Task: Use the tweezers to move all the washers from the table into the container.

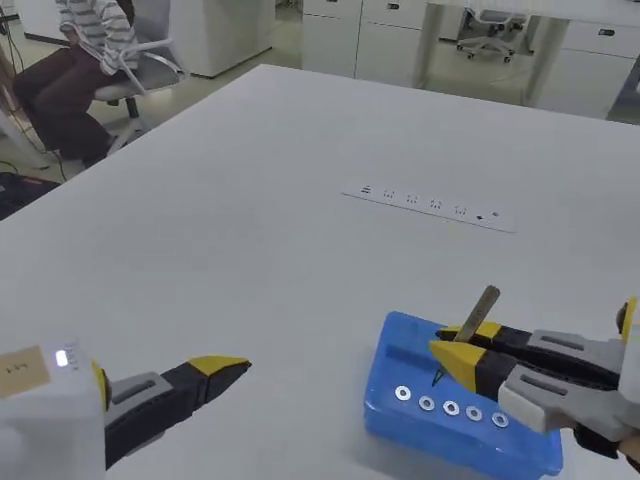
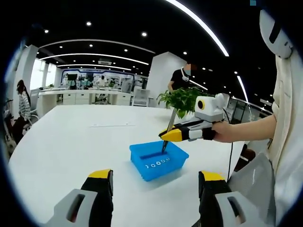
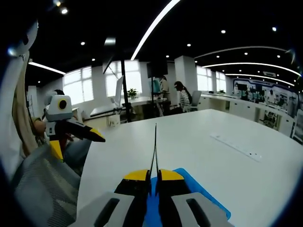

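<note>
Washers (image 1: 451,407): five small flat silver metal rings, lying in a row on the floor of the shallow blue plastic container (image 1: 450,445), lower right of the head view.
Tweezers (image 1: 480,308): slim metal pair slanting down, tip inside the container near the left end of the row. Whether the tip carries a washer is too small to tell.
Right tool (image 1: 443,358): jaws clamped together on the tweezers, held over the container.
Left tool (image 1: 238,367): jaws apart with nothing between them, lower left of the head view, well apart from the container.
Surface (image 1: 250,220): plain white tabletop.
Risk: the thin tweezers could twist or slip in the clamp. A low tip could nudge the lined-up washers or drag the light container, which nothing steadies.
Writing: long white strip (image 1: 430,205), upper right of the head view, bears small dark marks too small to read. No brand is legible.
</note>
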The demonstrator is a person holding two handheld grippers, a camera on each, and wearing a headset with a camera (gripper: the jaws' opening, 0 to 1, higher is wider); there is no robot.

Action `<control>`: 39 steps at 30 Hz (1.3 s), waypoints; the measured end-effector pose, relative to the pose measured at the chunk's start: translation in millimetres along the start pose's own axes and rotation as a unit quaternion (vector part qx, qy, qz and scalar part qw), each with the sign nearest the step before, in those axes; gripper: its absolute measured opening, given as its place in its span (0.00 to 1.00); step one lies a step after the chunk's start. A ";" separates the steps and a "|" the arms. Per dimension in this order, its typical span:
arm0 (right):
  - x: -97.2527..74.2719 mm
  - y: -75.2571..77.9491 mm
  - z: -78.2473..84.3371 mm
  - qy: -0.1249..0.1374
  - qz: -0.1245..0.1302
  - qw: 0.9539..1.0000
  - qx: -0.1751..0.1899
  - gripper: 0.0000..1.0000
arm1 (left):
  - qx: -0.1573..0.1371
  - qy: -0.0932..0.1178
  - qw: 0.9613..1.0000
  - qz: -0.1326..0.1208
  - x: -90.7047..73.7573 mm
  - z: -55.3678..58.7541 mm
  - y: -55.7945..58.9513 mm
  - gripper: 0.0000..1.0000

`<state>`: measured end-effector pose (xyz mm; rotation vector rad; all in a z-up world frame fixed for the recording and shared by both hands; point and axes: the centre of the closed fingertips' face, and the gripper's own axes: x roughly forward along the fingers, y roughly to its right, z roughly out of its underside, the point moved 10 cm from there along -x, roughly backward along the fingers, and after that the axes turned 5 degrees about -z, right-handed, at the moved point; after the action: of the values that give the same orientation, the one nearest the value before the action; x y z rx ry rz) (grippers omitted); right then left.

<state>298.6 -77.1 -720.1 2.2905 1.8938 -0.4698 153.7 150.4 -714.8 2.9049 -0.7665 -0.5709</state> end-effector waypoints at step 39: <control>-37.3 -100.2 42.2 -0.170 -0.146 0.972 -0.071 0.04 | 0.102 -0.072 0.951 0.282 48.1 -35.6 66.6 0.27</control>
<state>188.4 -104.1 -738.5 1.7183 2.0133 -0.6854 175.2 68.3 -686.3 2.6231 -1.6838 -0.6648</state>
